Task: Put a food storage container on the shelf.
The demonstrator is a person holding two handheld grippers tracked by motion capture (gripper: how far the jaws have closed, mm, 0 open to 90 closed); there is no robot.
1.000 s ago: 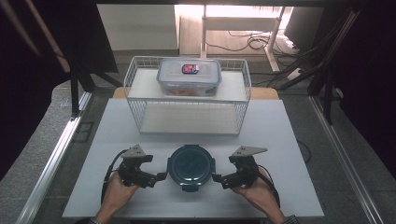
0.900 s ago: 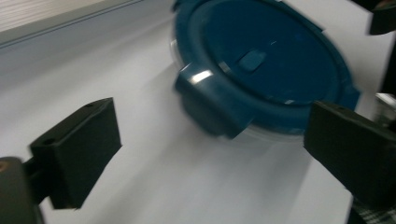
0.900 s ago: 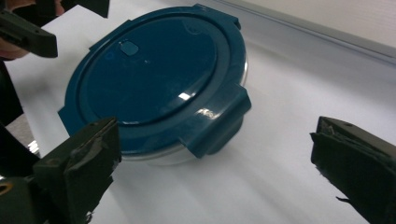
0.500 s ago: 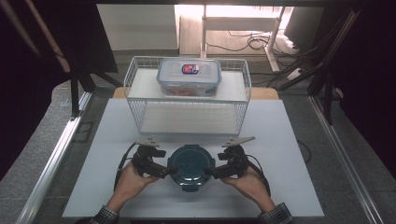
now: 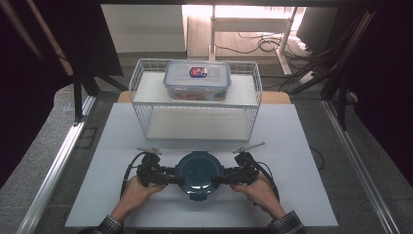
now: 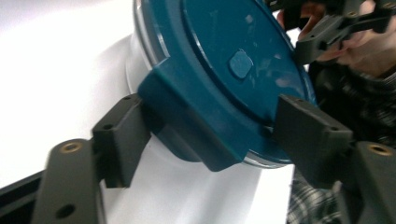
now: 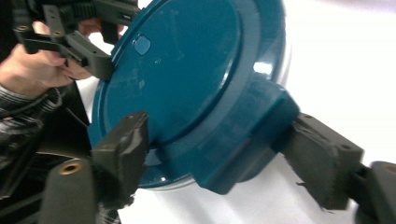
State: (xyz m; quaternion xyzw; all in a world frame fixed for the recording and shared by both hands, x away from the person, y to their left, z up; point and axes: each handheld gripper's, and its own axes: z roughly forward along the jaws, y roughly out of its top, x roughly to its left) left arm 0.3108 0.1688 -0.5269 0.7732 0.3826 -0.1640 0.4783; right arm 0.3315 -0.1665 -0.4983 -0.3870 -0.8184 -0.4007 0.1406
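Observation:
A round clear container with a teal lid [image 5: 199, 173] sits at the near middle of the white table [image 5: 302, 146]. My left gripper [image 5: 178, 179] comes at it from the left. Its jaws have just been closing and straddle a lid tab [image 6: 196, 126]; one pad [image 6: 123, 135] touches the tab, while the other stands a little off its end. My right gripper [image 5: 214, 179] comes from the right. Its jaws have also been closing, and its pads [image 7: 317, 158] sit against both ends of the opposite tab [image 7: 243, 144].
A white wire basket [image 5: 146, 105] stands behind the container at mid-table. On top of it rests a clear rectangular storage box [image 5: 197, 78] with a snap lid. Metal rails run along both table sides, and cables lie on the floor beyond.
Both hands moved inward and slightly down to the round container. Each gripper's jaws narrowed around a lid tab. The container has stayed in place.

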